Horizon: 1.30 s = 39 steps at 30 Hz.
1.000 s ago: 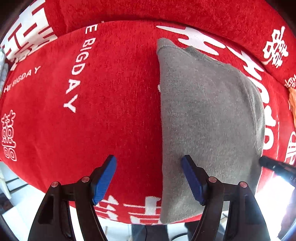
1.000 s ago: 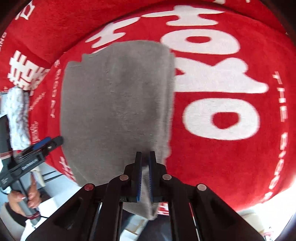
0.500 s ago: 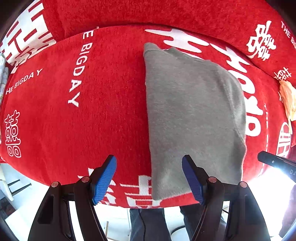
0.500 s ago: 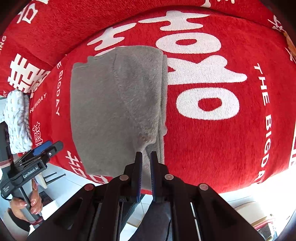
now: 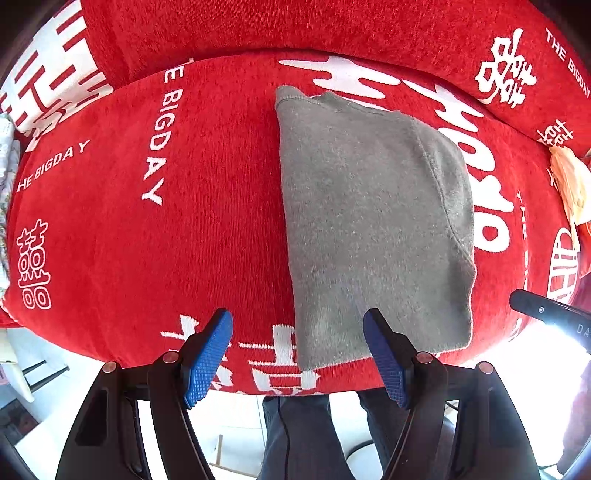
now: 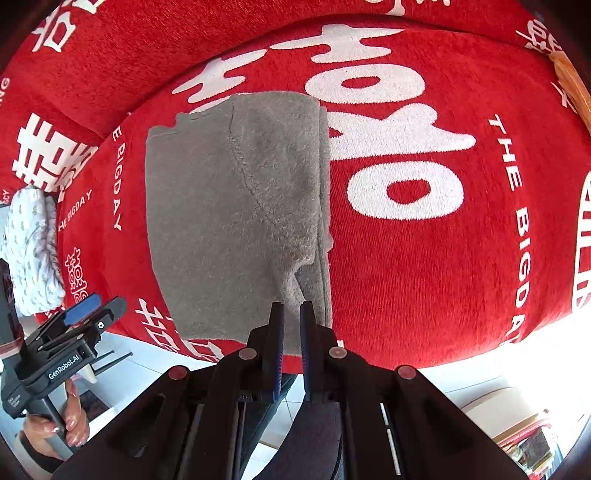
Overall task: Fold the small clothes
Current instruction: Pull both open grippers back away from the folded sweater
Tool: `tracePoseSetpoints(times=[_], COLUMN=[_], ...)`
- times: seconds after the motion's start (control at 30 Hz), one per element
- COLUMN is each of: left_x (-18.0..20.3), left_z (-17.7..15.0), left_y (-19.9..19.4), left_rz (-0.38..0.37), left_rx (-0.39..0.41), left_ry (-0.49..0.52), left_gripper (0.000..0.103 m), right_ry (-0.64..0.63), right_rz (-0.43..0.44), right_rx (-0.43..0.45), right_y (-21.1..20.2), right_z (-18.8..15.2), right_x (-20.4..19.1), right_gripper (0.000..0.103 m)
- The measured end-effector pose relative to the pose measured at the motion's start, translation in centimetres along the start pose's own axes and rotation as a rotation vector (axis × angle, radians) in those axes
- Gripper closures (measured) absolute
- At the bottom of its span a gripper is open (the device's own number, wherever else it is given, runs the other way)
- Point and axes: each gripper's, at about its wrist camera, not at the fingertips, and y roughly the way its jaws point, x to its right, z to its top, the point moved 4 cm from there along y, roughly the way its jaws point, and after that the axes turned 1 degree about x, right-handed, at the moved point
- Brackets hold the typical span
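Note:
A grey fleece garment [image 5: 373, 229] lies folded lengthwise on the red sofa seat [image 5: 184, 240]; it also shows in the right wrist view [image 6: 229, 221]. My left gripper [image 5: 297, 354] is open and empty, held above the sofa's front edge by the garment's near left corner. My right gripper [image 6: 291, 314] has its jaws close together, a narrow gap between them, just off the garment's near right corner where the cloth puckers; whether it pinches cloth is unclear. The left gripper also appears in the right wrist view [image 6: 92, 314].
The sofa back [image 5: 295, 26] rises behind the seat. A white patterned cloth [image 6: 29, 251] lies at the seat's left end and an orange-cream cloth [image 5: 569, 181] at the right end. The person's dark trousers [image 5: 295, 435] and pale floor lie below the front edge.
Both grippers have pulled back toward the sofa's front edge. The right gripper, shut on the garment's near edge before, now has a slight gap between its jaws.

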Motion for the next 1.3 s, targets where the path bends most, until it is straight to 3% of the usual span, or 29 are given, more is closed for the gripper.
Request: tracePoseSetpoints(times=[0.4,0.5,0.67,0.83,0.93,1.03,1.13,1.3], left_x=[0.4,0.6,0.5,0.4,0.3,0.1,0.0,0.0], left_z=[-0.5,-0.5,-0.6,-0.6,-0.6,-0.6,-0.6,-0.7], left_y=[-1.1,-1.6,-1.9,-2.1,-2.1,-2.1,-1.9,-2.0], left_rz=[0.004,0.010,-0.009,0.026,0.067,0.037,0.078,0.082], left_rx=[0.011,0.027,0.031,0.042,0.040,0.025,0.010,0.007], left_ry=[0.002,0.003,-0.014,-0.011,0.002,-0.016,-0.020,-0.033], left_gripper=[0.028,0.012,0.012,0.012,0.012,0.012,0.012,0.012], right_ry=[-0.006,-0.007,-0.010,-0.013,-0.019,-0.027,-0.031,-0.035], right_rz=[-0.023,-0.029,-0.040,-0.047,-0.053,-0.056,-0.059,-0.056], right_rx=[0.006,0.008,0.014,0.029,0.035,0.040,0.049,0.048], right_y=[-0.7,-0.8,-1.1,-1.5,-1.6,-1.8,-2.0,-2.1], right_z=[-0.9,-1.0,-1.0,-1.0,-1.0,-0.9,-0.7,-0.6], right_x=[-0.8,-0.8,-0.9,-1.1,-1.3,-1.5,-1.6,-1.9], right_gripper=[0.093,0.093,0.092,0.070,0.069,0.067,0.059,0.059])
